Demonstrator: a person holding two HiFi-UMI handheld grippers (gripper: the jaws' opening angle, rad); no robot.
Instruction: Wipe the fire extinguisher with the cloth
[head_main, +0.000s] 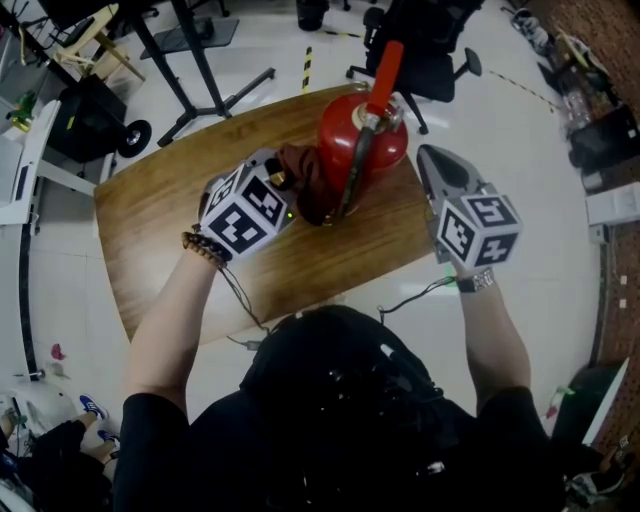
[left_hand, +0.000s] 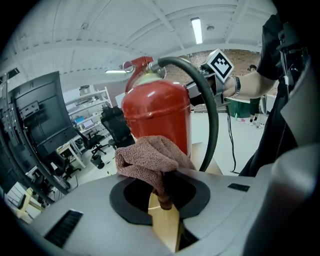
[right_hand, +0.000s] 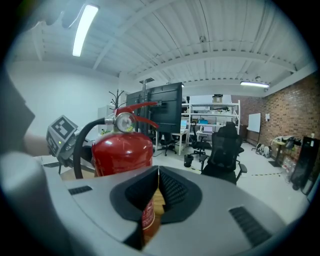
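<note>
A red fire extinguisher (head_main: 362, 140) stands upright on a wooden table (head_main: 170, 220). The left gripper (head_main: 280, 190), forearm outstretched, pinches a brown cloth (head_main: 300, 172) at its left side. The right gripper (head_main: 428, 155), jaws pressed together and empty, points just beside its right.

Glossy metal extinguisher (head_main: 385, 150), nubby cloth (left_hand: 147, 157) (terry-like), wood-grain table (head_main: 160, 220).

Both arms reach toward the far side, elbows bent. The left tool (left_hand: 162, 197) tilts downward, its jaws clamped on a brown cloth (left_hand: 150, 157). The right tool (right_hand: 157, 180) points slightly down, jaws closed together and empty.
</note>
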